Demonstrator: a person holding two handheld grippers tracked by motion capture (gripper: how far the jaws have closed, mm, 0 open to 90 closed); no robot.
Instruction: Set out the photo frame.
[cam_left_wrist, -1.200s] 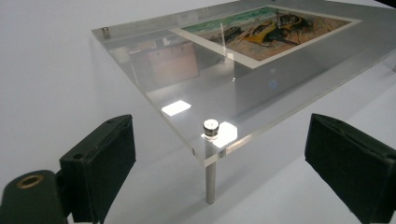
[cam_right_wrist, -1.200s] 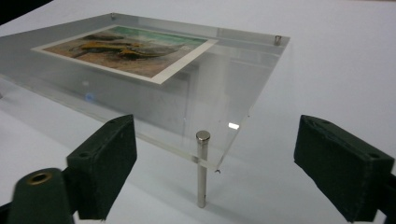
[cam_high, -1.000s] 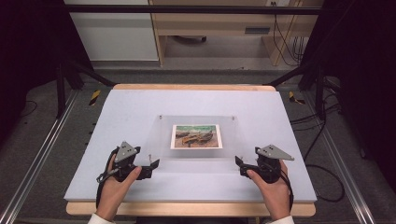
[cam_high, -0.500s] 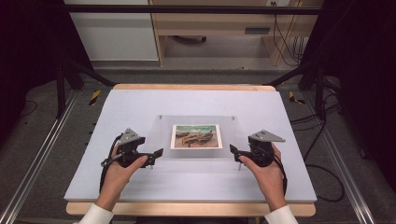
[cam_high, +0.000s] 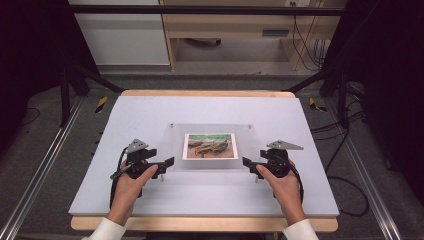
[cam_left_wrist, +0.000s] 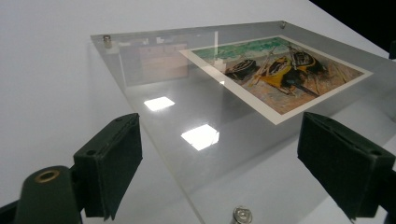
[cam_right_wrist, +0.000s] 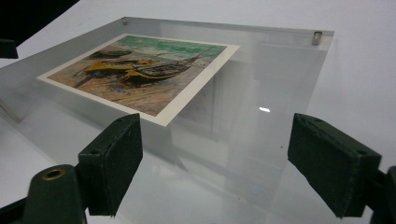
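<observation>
High view, left claw (cam_high: 167, 163): wide open, holding nothing, jaws just narrowed a little at the frame's left edge.
Acrylic frame (cam_high: 172, 150): mid-table (cam_high: 150, 110) (stiff, slippery, probably scratches); grip both side edges.
Right claw (cam_high: 246, 163): wide open, empty.

The worktop (cam_high: 150, 115) is covered in a pale lavender-white sheet, with a light wood edge poking out along the near and far sides. It sits on a grey carpeted floor (cam_high: 45, 165), and metal rails (cam_high: 35, 180) run along the floor on both the left and right. Past the far edge there's a white cabinet (cam_high: 120, 35) on the left and a light wooden desk (cam_high: 235, 30) with cables (cam_high: 302, 45) hanging under it at the right. More black cables (cam_high: 350, 150) snake over the floor off the right edge. Yellow-and-black striped tape marks (cam_high: 101, 103) sit near both far corners. Dark curtains (cam_high: 25, 65) close in both sides, and ceiling lights glare off the shiny surfaces.
</observation>
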